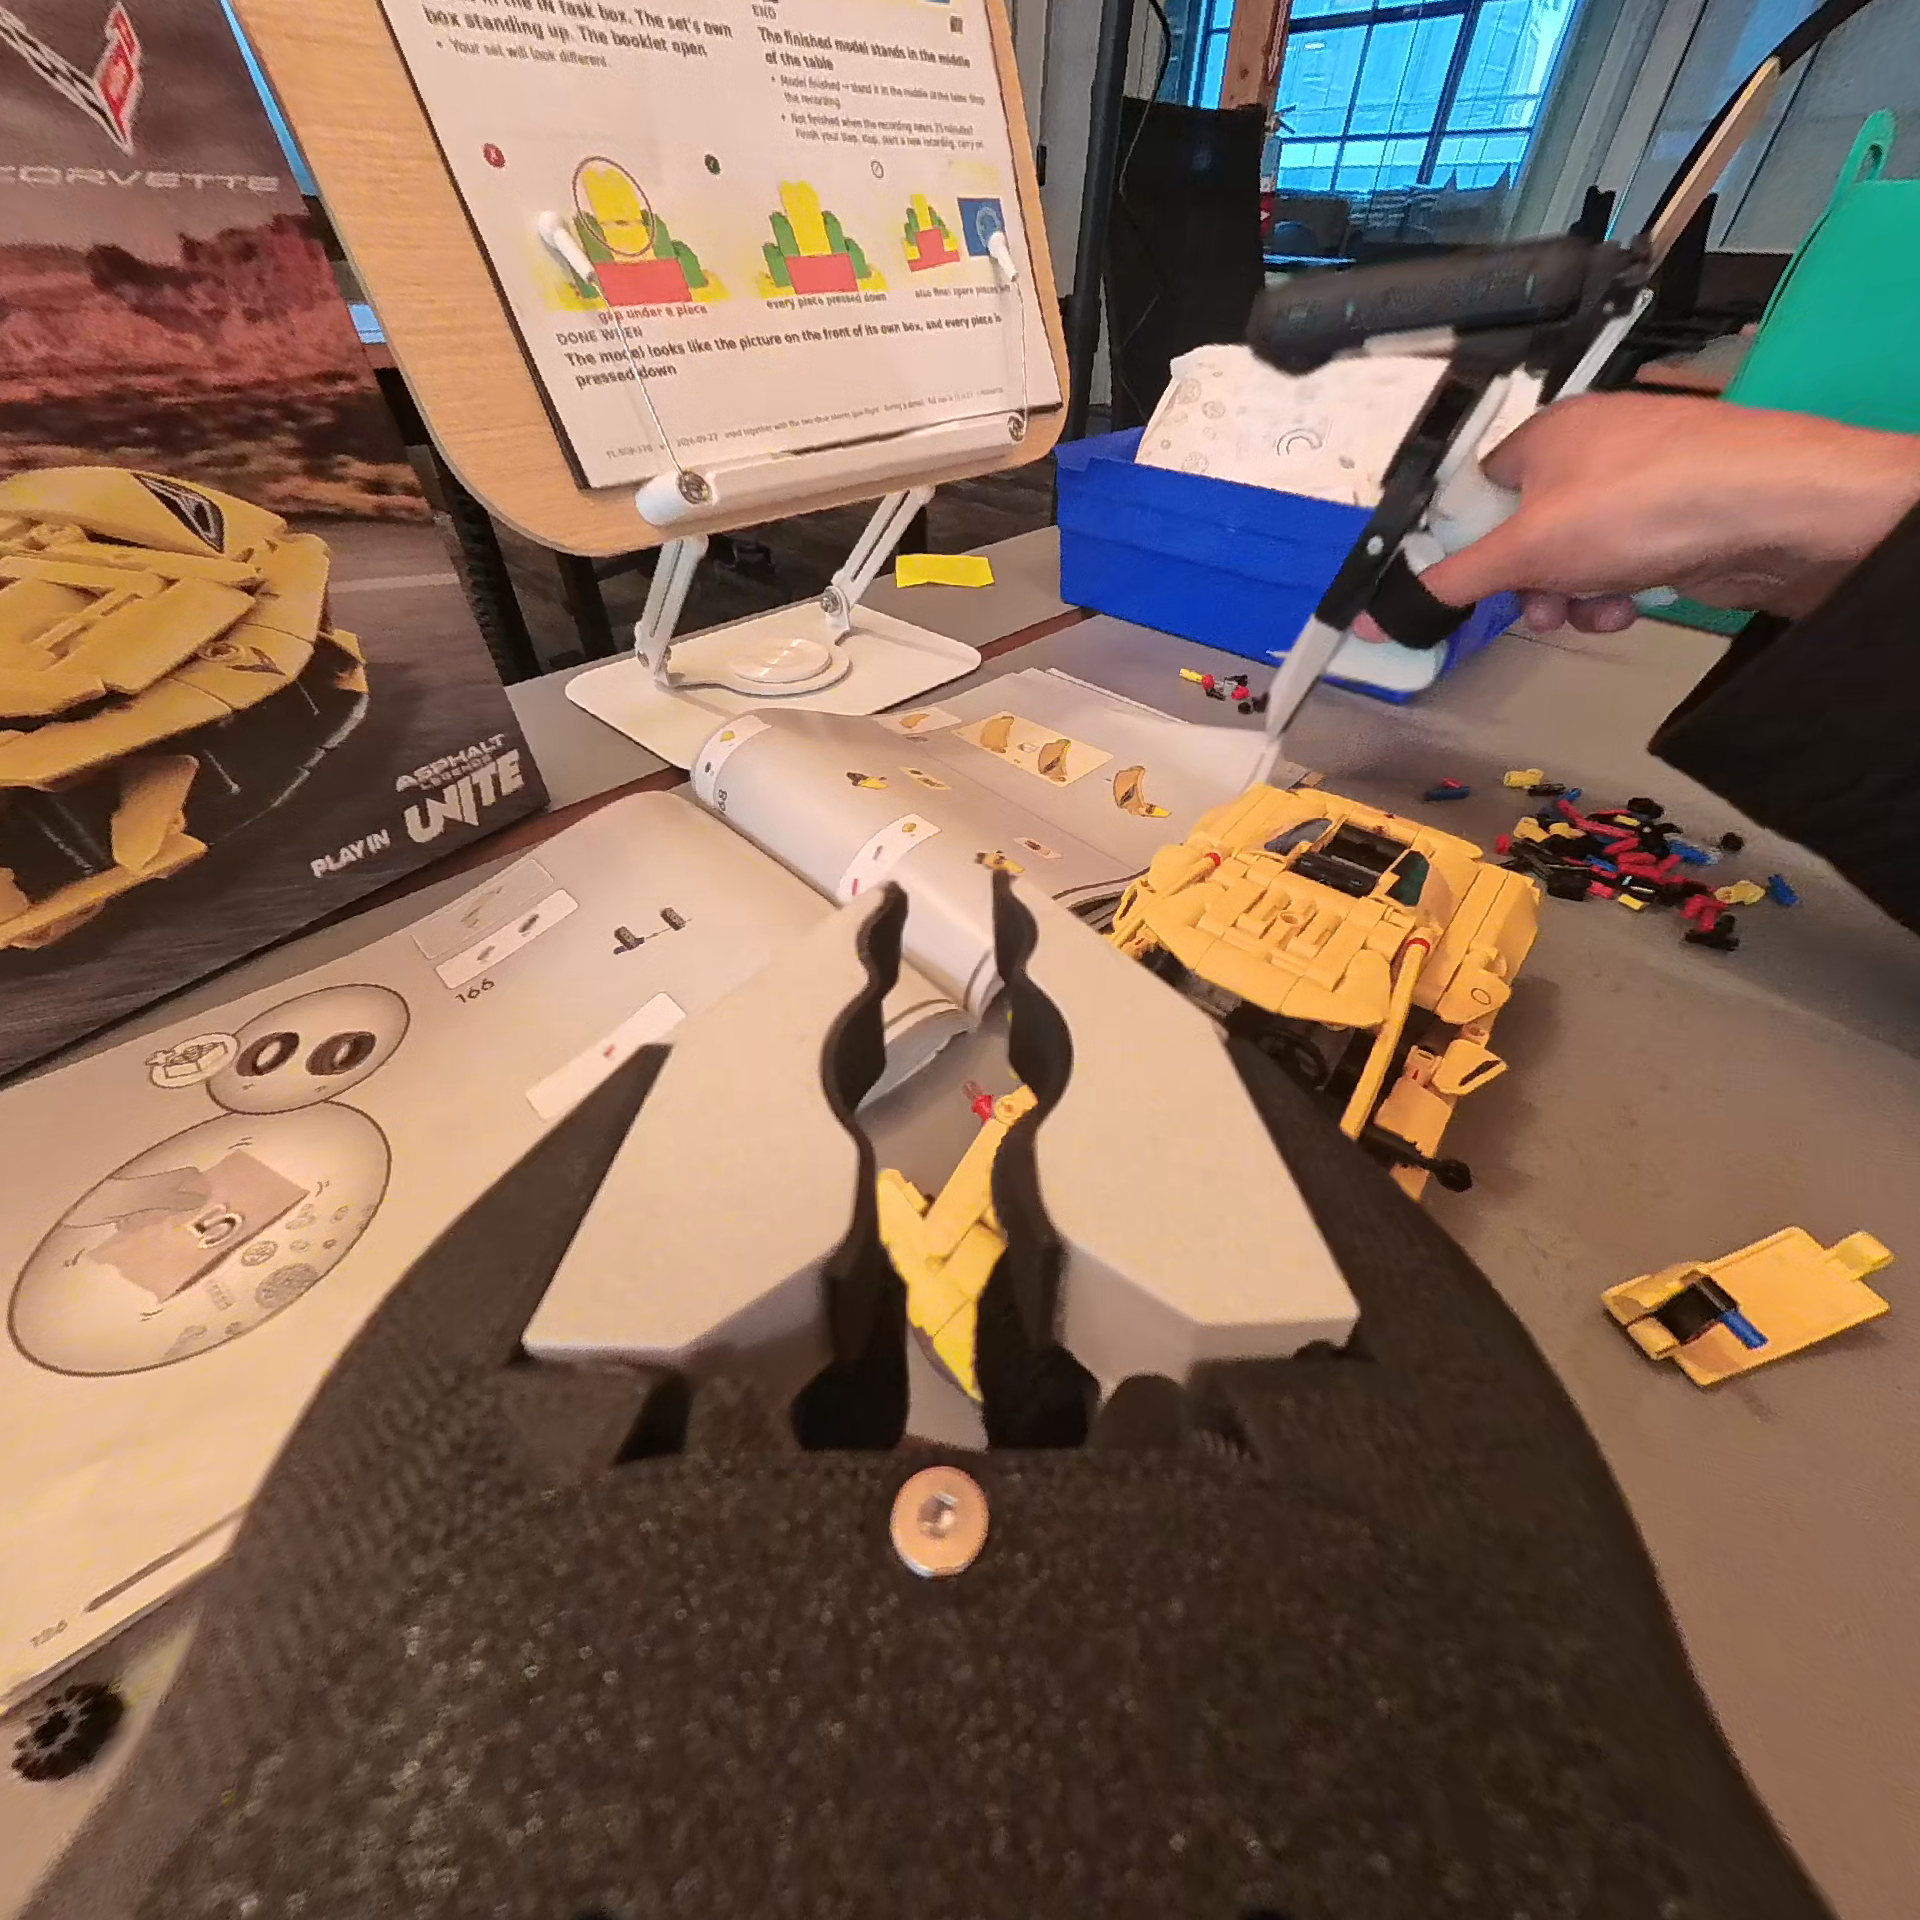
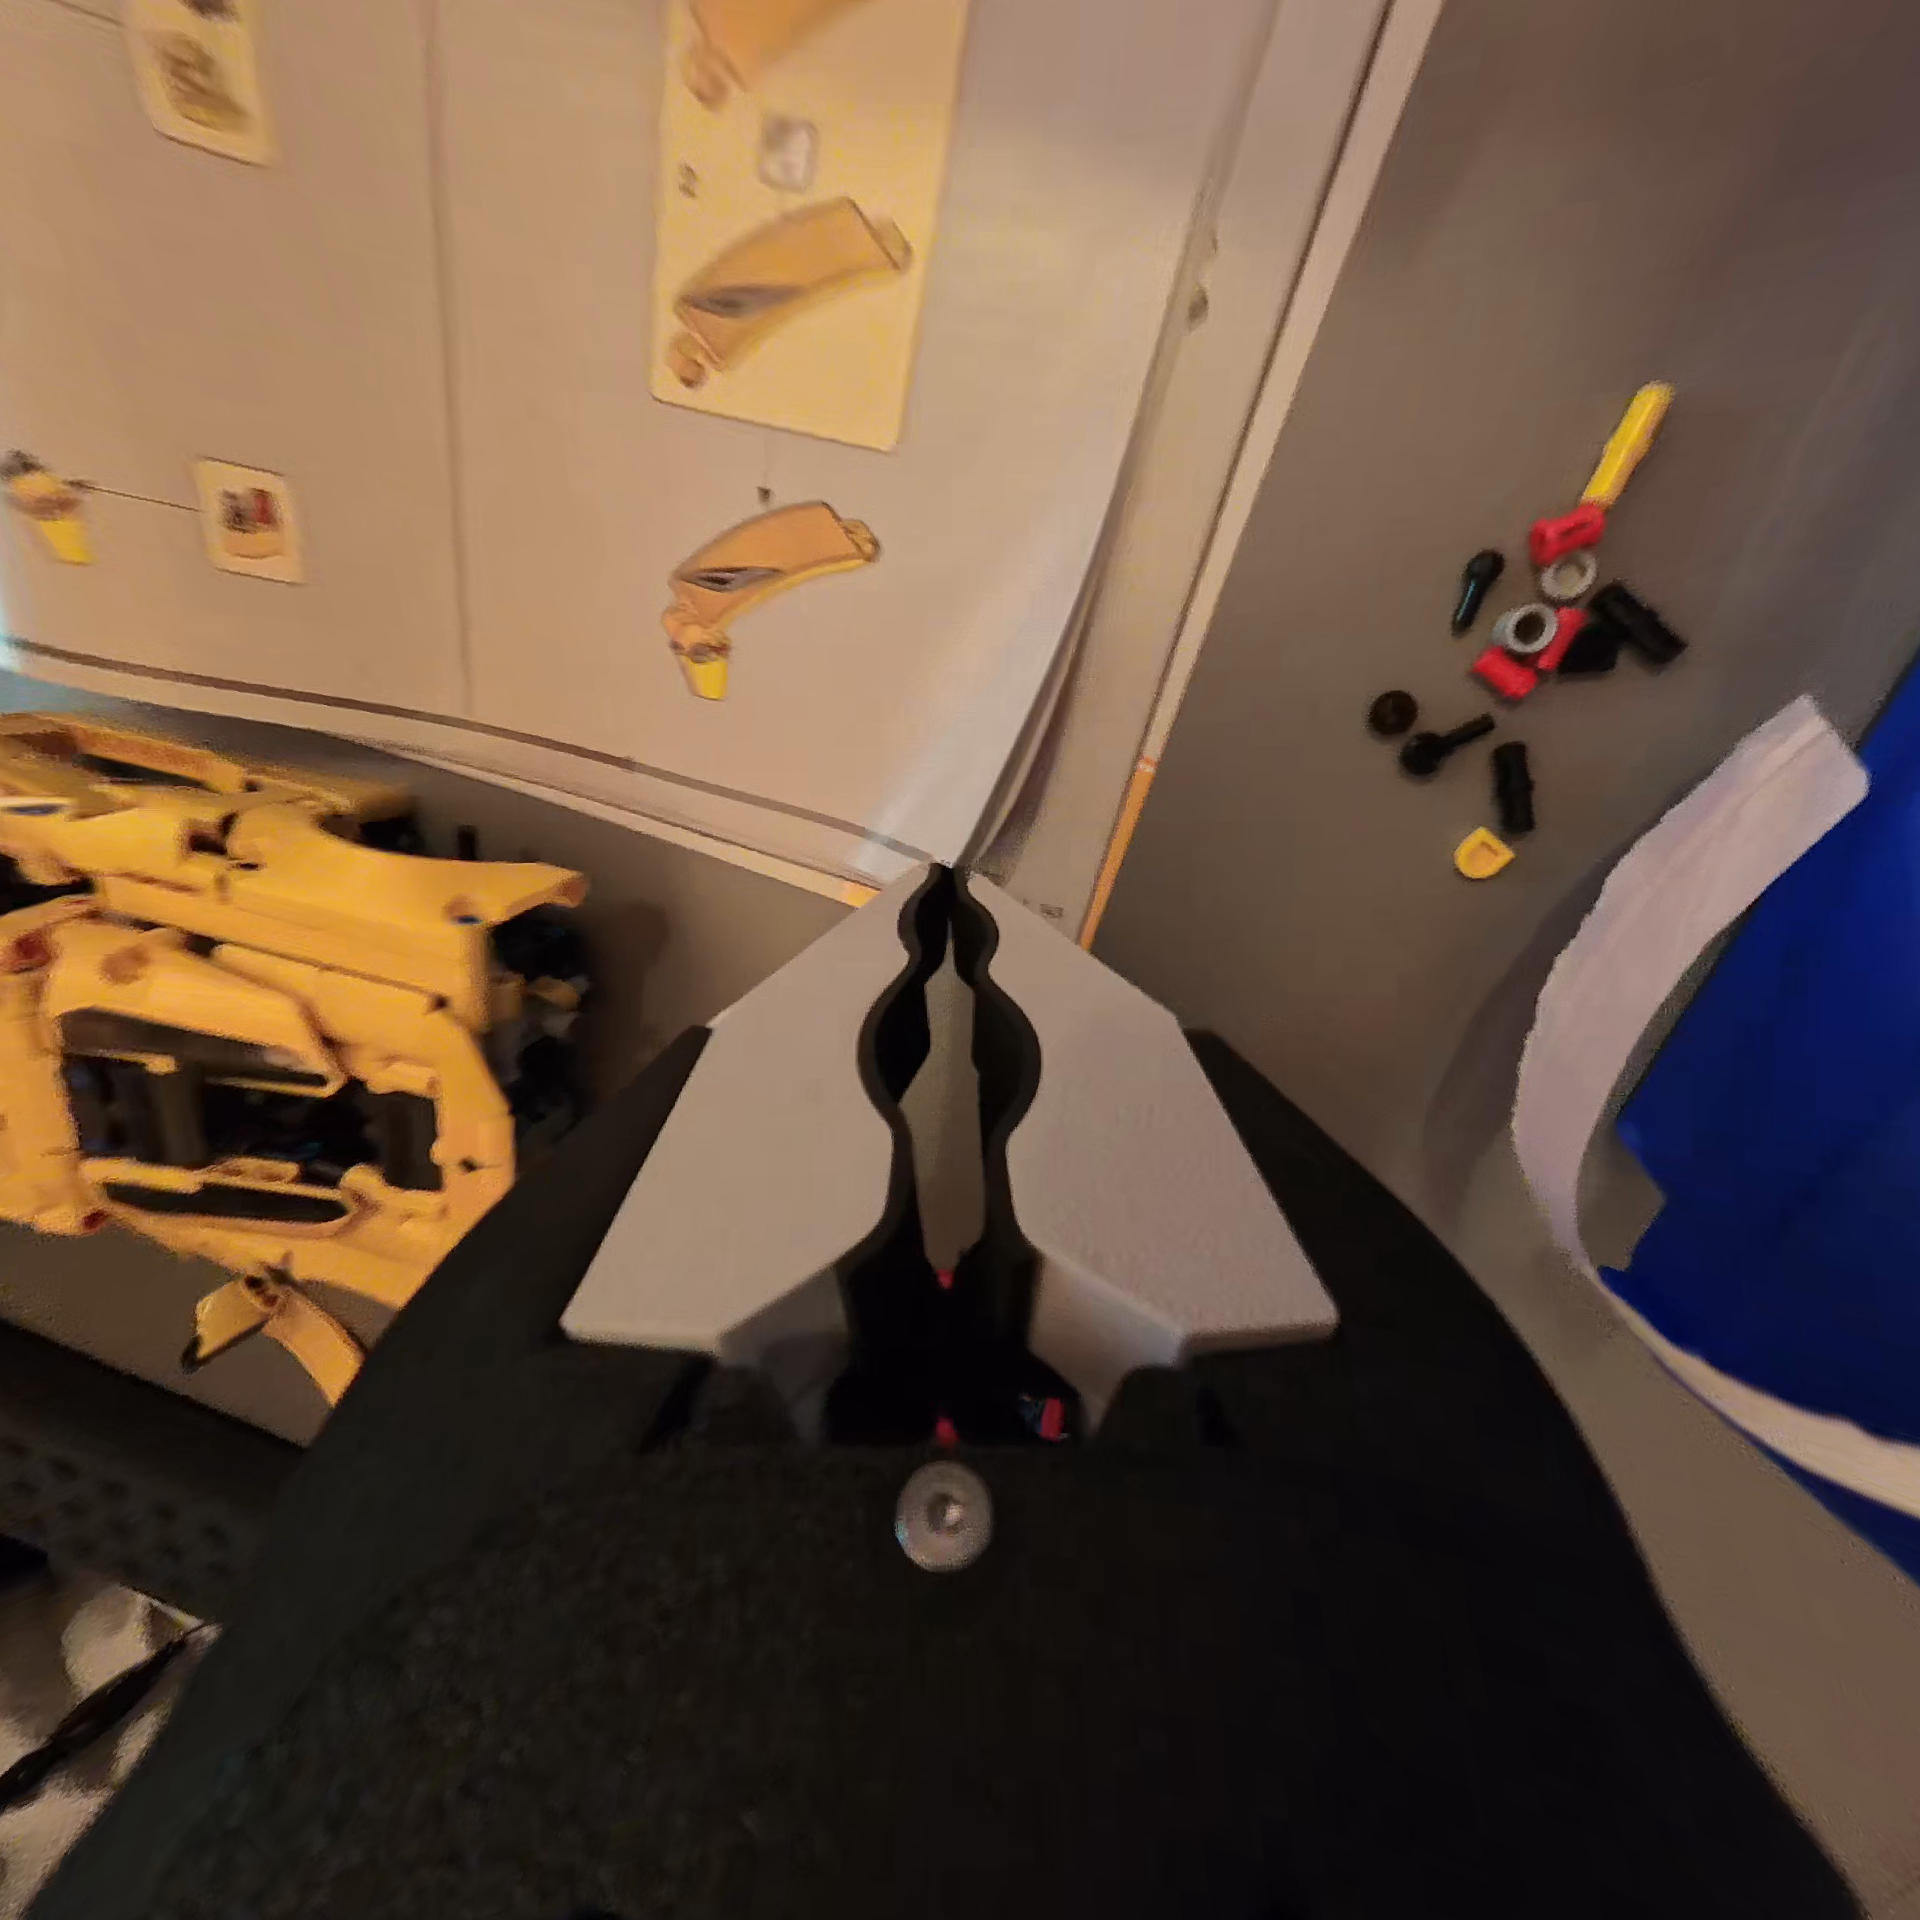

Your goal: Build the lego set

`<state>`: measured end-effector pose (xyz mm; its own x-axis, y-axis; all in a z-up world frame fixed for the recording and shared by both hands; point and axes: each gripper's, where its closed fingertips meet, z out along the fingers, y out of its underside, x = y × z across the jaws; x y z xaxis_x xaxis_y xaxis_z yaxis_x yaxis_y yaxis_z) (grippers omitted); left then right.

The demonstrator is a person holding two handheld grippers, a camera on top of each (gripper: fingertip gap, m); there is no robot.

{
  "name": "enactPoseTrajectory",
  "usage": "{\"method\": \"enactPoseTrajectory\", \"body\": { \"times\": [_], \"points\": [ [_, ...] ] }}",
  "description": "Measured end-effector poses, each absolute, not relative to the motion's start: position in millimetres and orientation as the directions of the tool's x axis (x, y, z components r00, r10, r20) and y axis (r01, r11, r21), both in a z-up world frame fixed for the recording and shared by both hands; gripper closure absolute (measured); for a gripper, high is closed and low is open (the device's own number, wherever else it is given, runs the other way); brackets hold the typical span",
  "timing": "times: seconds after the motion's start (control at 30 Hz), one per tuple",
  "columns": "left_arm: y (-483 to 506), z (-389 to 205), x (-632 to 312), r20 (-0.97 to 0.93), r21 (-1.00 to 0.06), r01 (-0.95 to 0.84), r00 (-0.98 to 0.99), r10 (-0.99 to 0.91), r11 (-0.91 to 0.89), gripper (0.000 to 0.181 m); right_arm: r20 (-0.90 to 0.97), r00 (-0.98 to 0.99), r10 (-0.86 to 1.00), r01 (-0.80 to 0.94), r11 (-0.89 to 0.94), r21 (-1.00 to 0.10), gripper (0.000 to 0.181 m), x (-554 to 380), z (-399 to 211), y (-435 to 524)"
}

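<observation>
My left gripper is shut on a small yellow Lego subassembly with a red pin and holds it above the open instruction booklet. The yellow car model stands on the table to its right; it also shows at the left of the right wrist view. My right gripper, held by a hand, is shut with its tips on the corner of a curled-up booklet page. From the left wrist view it is behind the car.
A yellow panel piece lies right of the car. Loose small parts are scattered behind it, and a small cluster lies beside the booklet. A blue bin, a document stand and the set's box stand behind.
</observation>
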<state>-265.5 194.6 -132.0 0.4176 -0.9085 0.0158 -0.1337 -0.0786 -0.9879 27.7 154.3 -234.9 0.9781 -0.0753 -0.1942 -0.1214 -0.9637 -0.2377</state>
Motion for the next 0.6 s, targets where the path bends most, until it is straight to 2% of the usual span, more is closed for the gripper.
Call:
{"method": "enactPoseTrajectory", "body": {
  "times": [0.13, 0.37, 0.53, 0.6],
  "points": [
    [198, -132, -254, 0.128, -0.958, -0.192, 0.385, -0.914, -0.215, 0.161, -0.261, 0.965, 0.036, -0.065, -0.926, -0.371, 0.181, -1, -201, 168],
    [207, -115, -168, 0.47, -0.782, -0.35, 0.211, -0.857, -0.515, 0.145, -0.266, 0.899, 0.348, 0.15, -0.816, -0.559, 0.181, -87, -166, 186],
    [209, -140, -101, 0.74, -0.537, -0.469, 0.138, -0.659, -0.701, 0.135, -0.248, 0.839, 0.485, 0.234, -0.732, -0.641, 0.181, -132, -157, 191],
    [216, -149, -93, 0.768, -0.493, -0.464, 0.166, -0.619, -0.736, 0.136, -0.233, 0.822, 0.519, 0.267, -0.714, -0.648, 0.181, -139, -159, 190]
  ]
}}
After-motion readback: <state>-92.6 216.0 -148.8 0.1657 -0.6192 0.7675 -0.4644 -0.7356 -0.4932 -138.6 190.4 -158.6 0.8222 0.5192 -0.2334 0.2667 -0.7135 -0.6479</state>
